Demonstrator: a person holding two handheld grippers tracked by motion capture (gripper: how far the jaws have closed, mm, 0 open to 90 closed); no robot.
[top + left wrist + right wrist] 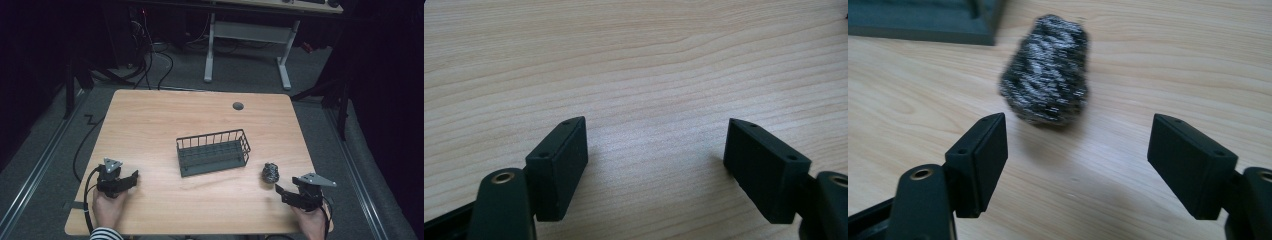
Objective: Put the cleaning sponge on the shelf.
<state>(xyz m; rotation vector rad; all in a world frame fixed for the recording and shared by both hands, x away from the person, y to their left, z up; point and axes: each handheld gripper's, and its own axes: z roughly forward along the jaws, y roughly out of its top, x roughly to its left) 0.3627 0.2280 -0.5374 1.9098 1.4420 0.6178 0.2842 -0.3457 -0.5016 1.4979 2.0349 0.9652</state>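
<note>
The right gripper (1075, 145) is standing with jaws released just short of the dark, silvery-flecked steel-wool scrubber (1046, 70) lying on the pale wooden table (150, 120) beside the dark wire basket (213, 152), while the left gripper (656, 150) is resting spread over bare wood.

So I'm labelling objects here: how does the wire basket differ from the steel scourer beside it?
The wire basket is a long, open, dark green box of thin bars; the steel scourer is a small, dense, silvery-black lump. The basket sits mid-table, the scourer nearer the right gripper. Both rest on the table.
</note>
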